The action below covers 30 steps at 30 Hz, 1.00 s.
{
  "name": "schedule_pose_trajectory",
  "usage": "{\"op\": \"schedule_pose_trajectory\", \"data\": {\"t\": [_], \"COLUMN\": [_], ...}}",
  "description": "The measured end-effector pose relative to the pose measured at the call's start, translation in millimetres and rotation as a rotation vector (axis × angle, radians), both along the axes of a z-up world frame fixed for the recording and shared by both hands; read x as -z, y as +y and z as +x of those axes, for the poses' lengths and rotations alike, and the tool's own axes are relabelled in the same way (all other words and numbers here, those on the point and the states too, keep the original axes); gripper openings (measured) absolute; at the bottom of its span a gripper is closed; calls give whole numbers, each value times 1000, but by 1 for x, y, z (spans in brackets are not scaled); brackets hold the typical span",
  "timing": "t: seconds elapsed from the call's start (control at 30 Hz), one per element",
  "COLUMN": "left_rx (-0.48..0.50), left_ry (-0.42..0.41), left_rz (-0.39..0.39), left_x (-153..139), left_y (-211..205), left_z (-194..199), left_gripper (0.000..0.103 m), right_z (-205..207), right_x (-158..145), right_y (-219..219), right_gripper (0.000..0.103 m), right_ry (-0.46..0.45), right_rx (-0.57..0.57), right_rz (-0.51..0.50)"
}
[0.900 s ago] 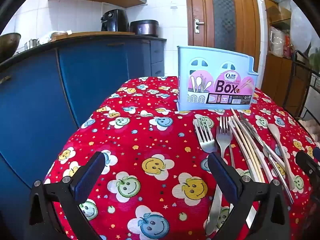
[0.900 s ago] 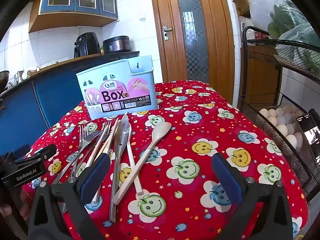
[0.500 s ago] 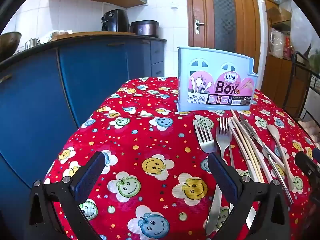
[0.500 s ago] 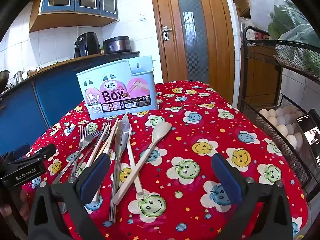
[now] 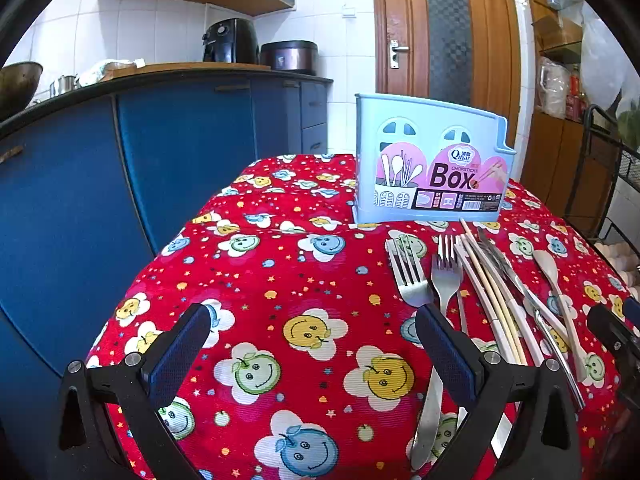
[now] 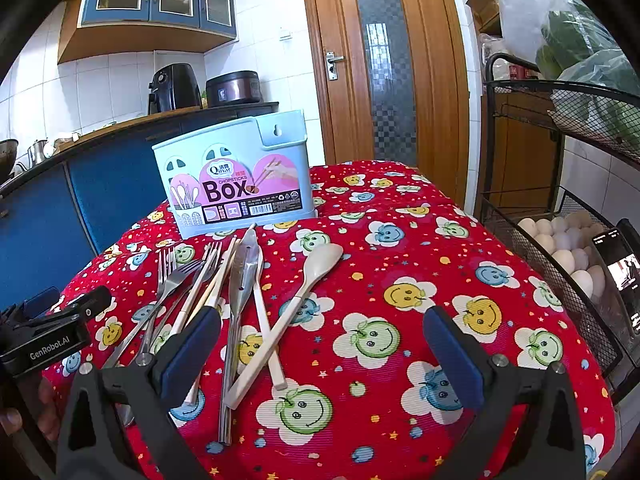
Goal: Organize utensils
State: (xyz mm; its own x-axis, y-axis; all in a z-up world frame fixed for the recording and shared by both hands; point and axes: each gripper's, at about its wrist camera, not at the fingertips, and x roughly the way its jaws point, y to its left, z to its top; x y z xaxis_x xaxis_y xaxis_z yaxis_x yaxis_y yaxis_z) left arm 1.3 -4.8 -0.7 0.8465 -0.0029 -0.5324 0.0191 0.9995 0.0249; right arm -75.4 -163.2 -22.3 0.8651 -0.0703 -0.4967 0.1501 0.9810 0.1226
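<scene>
A light blue chopsticks box [image 5: 432,160] stands upright at the far side of the red table; it also shows in the right wrist view [image 6: 236,182]. In front of it lie forks [image 5: 408,272], chopsticks [image 5: 492,292], metal tongs [image 6: 244,276] and a cream spoon [image 6: 296,304], fanned out flat. My left gripper [image 5: 312,348] is open and empty, low over the cloth left of the forks. My right gripper [image 6: 320,344] is open and empty, over the handle ends of the spoon and chopsticks.
The table wears a red smiley-flower cloth [image 6: 440,264]. Blue kitchen cabinets [image 5: 160,152] stand to the left. A black wire rack with eggs [image 6: 560,240] stands right of the table. A wooden door [image 6: 384,64] is behind.
</scene>
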Motion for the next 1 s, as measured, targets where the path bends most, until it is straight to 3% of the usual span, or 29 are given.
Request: {"op": "schedule_pose_trajectory", "data": {"t": [1.0], "left_rx": [-1], "left_ry": [-1], "left_rz": [-12], "left_x": [0], "left_y": [5], "left_z": [-1], "left_gripper": [102], "right_z": [1], "right_x": [2], "right_y": [0], "right_gripper": [103], "right_ry": [3], "right_rx": [1], "right_rz": [1]}}
